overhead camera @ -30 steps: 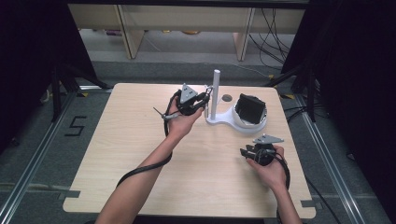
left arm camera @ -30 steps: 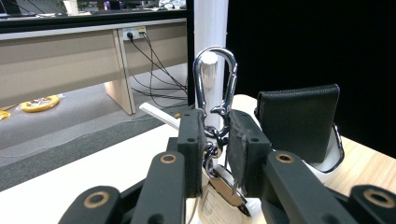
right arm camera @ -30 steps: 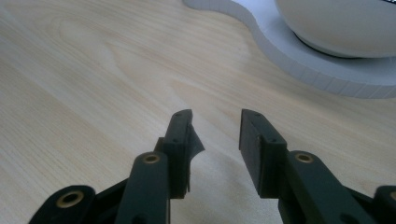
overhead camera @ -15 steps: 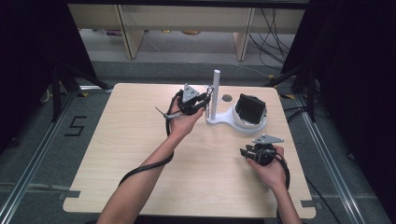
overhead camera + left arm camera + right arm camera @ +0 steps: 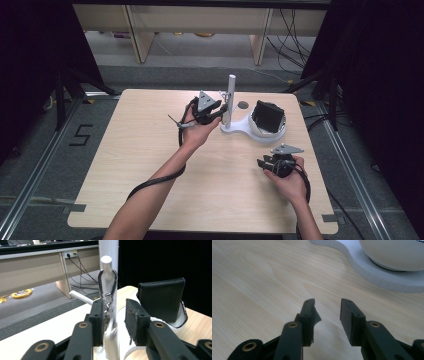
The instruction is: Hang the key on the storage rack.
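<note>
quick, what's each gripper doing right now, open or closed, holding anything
Left gripper: open, jaws either side of the metal key ring hung on the white stand's post; not clamped.
Right gripper: open, empty, over the table.

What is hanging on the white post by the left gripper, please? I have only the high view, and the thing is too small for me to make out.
Observer: In the left gripper view, a silvery metal loop hangs over the top of the white post.
Operator: Thank you. Is the left gripper shut on it?
Observer: No. The left gripper has its jaws apart, with the loop's lower end and the post between them.
Operator: And is the right gripper carrying anything?
Observer: No. In the right gripper view, the right gripper has open jaws with nothing between them, above the bare wooden table.
</note>
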{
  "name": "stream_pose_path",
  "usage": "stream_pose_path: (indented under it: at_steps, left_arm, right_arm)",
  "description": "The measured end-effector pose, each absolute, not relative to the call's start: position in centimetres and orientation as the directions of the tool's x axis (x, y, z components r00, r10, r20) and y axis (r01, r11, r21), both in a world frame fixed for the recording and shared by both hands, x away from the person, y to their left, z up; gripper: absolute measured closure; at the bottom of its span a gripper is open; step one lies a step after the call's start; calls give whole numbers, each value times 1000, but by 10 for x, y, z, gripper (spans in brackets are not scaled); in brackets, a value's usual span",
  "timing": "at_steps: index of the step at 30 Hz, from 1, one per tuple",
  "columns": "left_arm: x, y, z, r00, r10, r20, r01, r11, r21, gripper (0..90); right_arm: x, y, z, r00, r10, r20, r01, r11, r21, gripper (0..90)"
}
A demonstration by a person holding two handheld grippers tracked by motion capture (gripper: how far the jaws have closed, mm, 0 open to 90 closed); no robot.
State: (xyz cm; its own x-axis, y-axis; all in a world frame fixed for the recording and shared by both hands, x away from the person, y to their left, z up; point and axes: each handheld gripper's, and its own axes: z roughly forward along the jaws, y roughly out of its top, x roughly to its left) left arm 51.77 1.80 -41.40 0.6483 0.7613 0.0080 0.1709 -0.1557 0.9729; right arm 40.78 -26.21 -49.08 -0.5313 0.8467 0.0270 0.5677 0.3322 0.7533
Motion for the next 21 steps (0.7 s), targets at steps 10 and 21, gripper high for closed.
stream_pose_path:
  at_steps: [10,21]
  left_arm:
    - [499,39,-414,655,754,56,168,-218,961,514]
    - [467,92,-434,633,769,88,189,-264,946,457]
  right_arm:
    - [407,-263,-489,-522,853,33,575,323,751,650]
    - [407,-263,-489,-528,849,24,564,329,758,646]
